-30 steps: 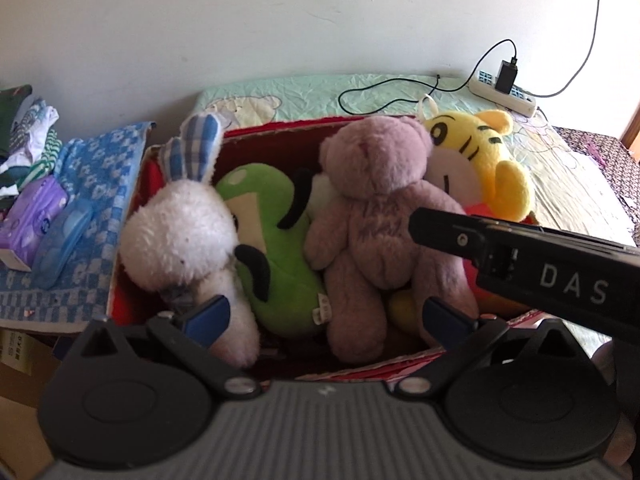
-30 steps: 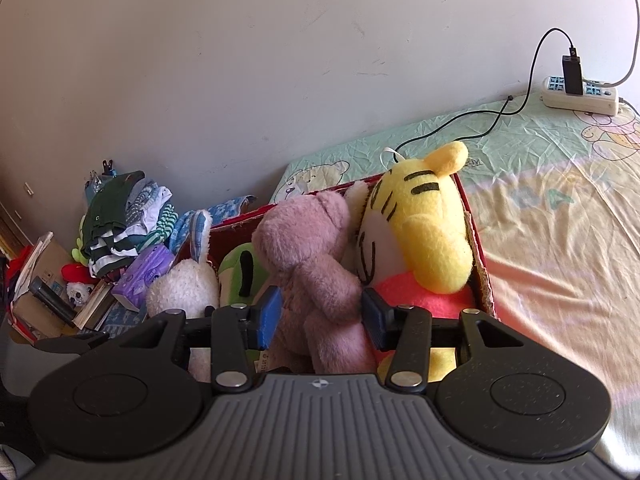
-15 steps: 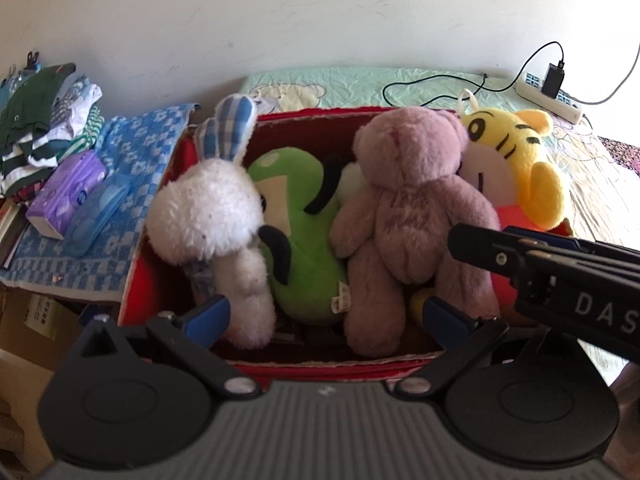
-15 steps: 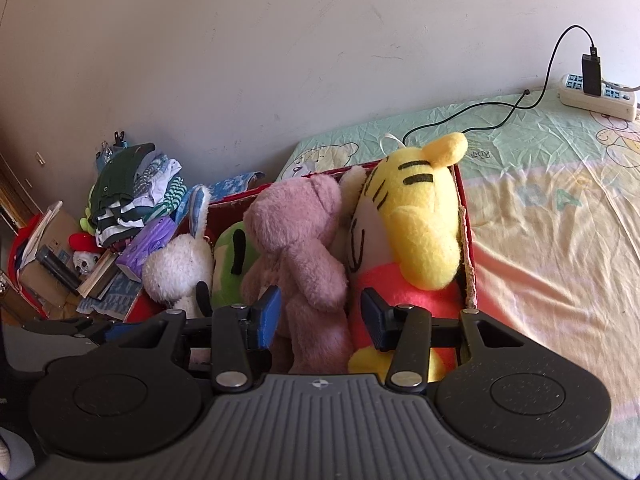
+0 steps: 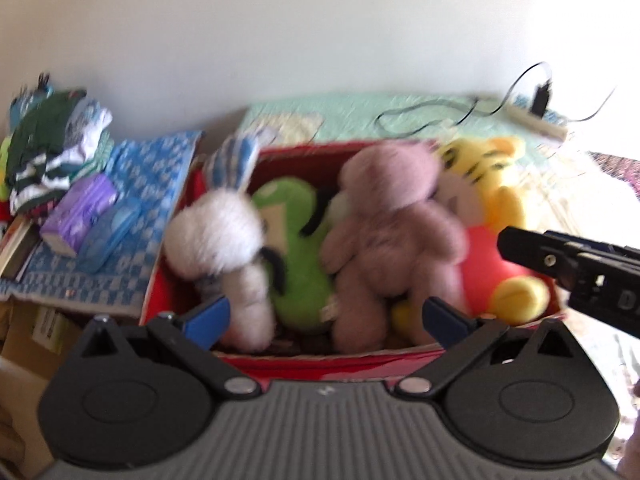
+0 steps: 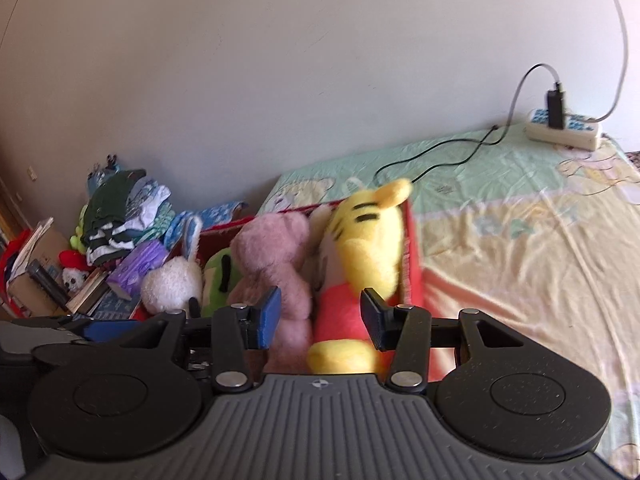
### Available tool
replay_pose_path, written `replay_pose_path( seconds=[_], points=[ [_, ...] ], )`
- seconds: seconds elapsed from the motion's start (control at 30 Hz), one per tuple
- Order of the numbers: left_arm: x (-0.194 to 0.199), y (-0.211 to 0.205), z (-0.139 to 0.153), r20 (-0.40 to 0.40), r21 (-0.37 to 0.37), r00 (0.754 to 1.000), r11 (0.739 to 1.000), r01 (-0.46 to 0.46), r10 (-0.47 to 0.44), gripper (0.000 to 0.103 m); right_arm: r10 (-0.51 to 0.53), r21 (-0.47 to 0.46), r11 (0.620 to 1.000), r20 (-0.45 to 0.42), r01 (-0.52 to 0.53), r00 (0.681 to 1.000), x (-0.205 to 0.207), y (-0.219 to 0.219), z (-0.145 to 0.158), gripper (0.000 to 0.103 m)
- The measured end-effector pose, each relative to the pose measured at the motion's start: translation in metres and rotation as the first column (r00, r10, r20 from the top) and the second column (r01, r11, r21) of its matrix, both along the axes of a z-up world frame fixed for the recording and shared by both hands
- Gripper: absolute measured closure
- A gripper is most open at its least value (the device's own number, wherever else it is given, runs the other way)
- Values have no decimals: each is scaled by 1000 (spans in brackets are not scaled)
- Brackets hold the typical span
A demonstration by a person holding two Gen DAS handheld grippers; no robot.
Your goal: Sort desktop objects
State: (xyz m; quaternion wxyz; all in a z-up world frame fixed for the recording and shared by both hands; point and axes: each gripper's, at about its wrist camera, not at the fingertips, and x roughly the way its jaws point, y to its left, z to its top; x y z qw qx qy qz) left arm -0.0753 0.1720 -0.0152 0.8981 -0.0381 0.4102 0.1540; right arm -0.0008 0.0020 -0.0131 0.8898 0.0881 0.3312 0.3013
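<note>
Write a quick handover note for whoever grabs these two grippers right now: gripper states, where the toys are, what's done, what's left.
Left gripper: open, empty, in front of the red box.
Right gripper: open, nothing held, near the box's right end.
Toys: white bunny, green plush, pink bear and yellow tiger all stand side by side in the box.
Done: four plush toys boxed.
Left: the purple tissue pack and blue case lie outside on the blue cloth; unclear whether they need sorting.

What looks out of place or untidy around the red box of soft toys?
Inside the red box nothing looks spilled: four soft toys stand side by side. The odd thing is the power strip, which lies on the bedsheet with a charger plugged in and its black cable trailing loose across the fabric.
</note>
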Motion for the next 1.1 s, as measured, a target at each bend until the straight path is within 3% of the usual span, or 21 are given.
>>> replay_pose_path(
  seconds=[0.13, 0.27, 0.57, 0.87, 1.1],
  points=[
    [2, -34, 13, 49, 8, 997, 998, 67, -67, 1, -74, -27, 997, 20, 74, 997, -2, -27, 6, 55],
    [8, -74, 17, 49, 5, 990, 992, 129, -129, 1, -145, -58, 988, 20, 146, 989, -5, -58, 5, 53],
    [24, -158, -6, -40, 15, 977, 978, 210, -209, 1, -286, -181, 943, -19, 278, 958, -7, -122, -17, 51],
    [38, -199, -34, -127, 25, 974, 981, 193, -188, 1, -329, -292, 907, -41, 304, 943, 1, -156, -38, 40],
    [44, -198, -51, -195, 24, 974, 992, 122, -115, 1, -308, -324, 906, -57, 274, 950, 7, -158, -46, 37]
  ],
)
